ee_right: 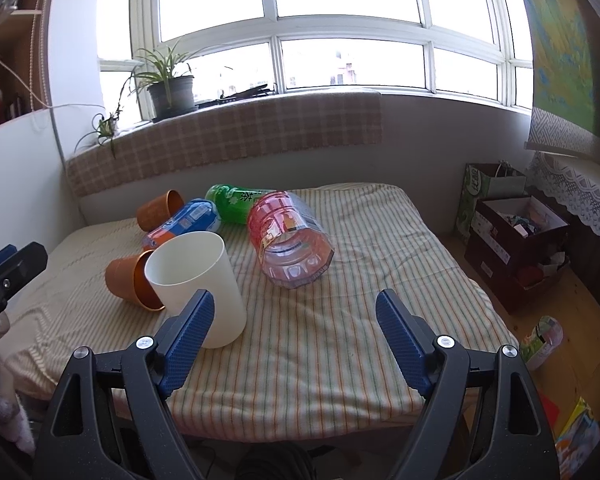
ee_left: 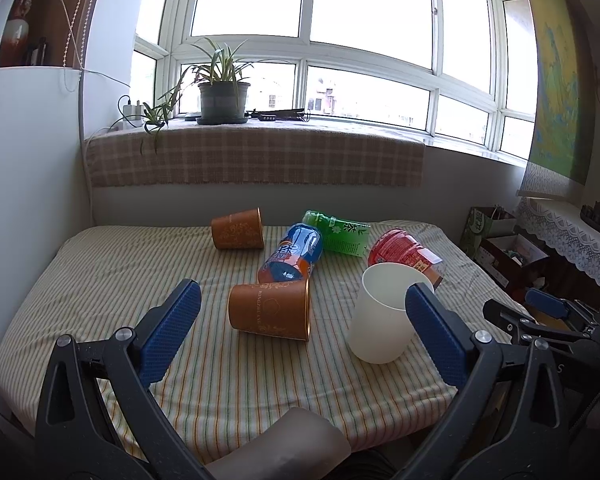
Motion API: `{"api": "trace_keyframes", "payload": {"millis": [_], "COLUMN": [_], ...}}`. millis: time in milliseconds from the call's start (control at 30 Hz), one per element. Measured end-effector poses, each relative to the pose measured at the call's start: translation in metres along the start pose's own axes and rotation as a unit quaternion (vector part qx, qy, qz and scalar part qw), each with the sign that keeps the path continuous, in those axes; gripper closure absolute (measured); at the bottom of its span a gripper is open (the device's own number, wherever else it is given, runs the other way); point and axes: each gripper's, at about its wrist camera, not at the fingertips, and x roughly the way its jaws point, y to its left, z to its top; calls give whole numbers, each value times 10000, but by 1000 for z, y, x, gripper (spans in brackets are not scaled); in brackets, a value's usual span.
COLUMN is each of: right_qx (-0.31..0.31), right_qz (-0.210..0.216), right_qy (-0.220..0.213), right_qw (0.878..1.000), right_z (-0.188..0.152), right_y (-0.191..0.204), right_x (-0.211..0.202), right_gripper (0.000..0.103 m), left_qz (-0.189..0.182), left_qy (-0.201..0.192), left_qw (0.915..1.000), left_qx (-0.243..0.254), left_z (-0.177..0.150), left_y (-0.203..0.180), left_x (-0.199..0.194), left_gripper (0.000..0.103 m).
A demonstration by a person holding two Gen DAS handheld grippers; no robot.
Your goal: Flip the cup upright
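Left wrist view: the left gripper (ee_left: 302, 314) hangs with jaws spread wide and empty, framing a brown cup (ee_left: 269, 311) lying on its side at 12 o'clock, likely the next one to right. A white cup (ee_left: 384, 312) stands upright at 2 o'clock.

Right wrist view: the right gripper (ee_right: 294, 324), also wide open, holds nothing; the white cup (ee_right: 198, 280) sits at 10 o'clock, just beside its left finger (ee_right: 190, 334), apparently already set mouth-up on the cloth (ee_right: 340, 340).

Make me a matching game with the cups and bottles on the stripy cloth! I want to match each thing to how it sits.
Things:
1. white cup
2. near orange cup
3. red bottle
4. green bottle

Clues:
A. lying down, at the back by the blue bottle
B. standing up, mouth open to the top
C. lying down, clear base facing the right wrist camera
D. lying down, just left of the white cup

Pairs: 1-B, 2-D, 3-C, 4-A
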Motion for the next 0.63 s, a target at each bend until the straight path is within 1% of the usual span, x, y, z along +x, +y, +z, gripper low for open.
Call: {"api": "trace_keyframes", "payload": {"millis": [267, 633], "right_qx": [-16, 19], "right_qz": [15, 27], "right_qy": [66, 263], "right_qw": [10000, 9996], "right_z": [-1, -4], "right_y": [1, -1], "right_x": [3, 17], "right_gripper": [20, 20], "left_qz": [24, 79], "left_qy": [-12, -86], "left_qw": [10000, 9999], "left_qx": [5, 32], "left_z": [0, 2], "left_y": [1, 6], "left_x": [1, 2], "left_gripper": [0, 0]}}
